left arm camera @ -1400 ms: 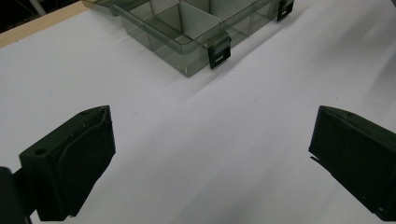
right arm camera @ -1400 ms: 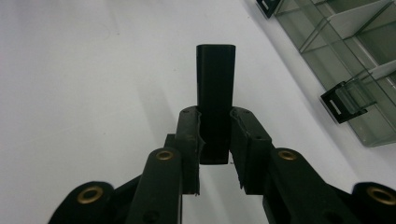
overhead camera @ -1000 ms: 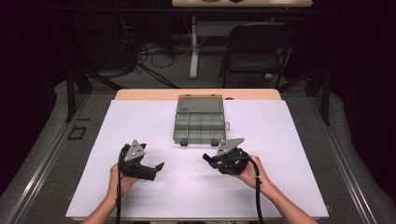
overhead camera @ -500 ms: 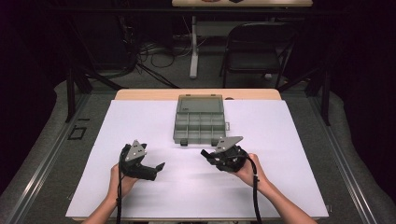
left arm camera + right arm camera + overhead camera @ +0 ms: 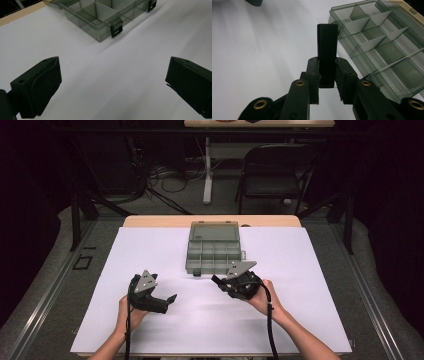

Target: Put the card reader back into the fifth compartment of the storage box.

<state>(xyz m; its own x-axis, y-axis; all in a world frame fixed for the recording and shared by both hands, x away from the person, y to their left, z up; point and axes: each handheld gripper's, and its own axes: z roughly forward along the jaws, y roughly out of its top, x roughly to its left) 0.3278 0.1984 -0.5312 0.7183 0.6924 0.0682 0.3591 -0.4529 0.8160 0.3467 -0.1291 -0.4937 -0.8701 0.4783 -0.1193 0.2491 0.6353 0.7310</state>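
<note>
A clear grey compartment box (image 5: 212, 251) lies open at the far middle of the white sheet, its compartments looking empty. My right gripper (image 5: 327, 72) is shut on a black rectangular block (image 5: 327, 42) that sticks out past its pads. In the high view this gripper (image 5: 220, 282) points left, just in front of the box's near right corner. My left gripper (image 5: 167, 301) rests at the near left, pointing right. Its jaws stand wide open (image 5: 112, 75) with only bare sheet between them, and the box (image 5: 100, 15) with its black latch (image 5: 116, 28) lies ahead.
The white sheet (image 5: 300, 270) covers most of a wooden table (image 5: 150, 221). A cable trails from each gripper toward the near edge. A dark chair (image 5: 270, 175) and floor cables lie beyond the table.
My right hand has edged a little left and forward, toward the box, with the block still held. My left hand has stayed put.
</note>
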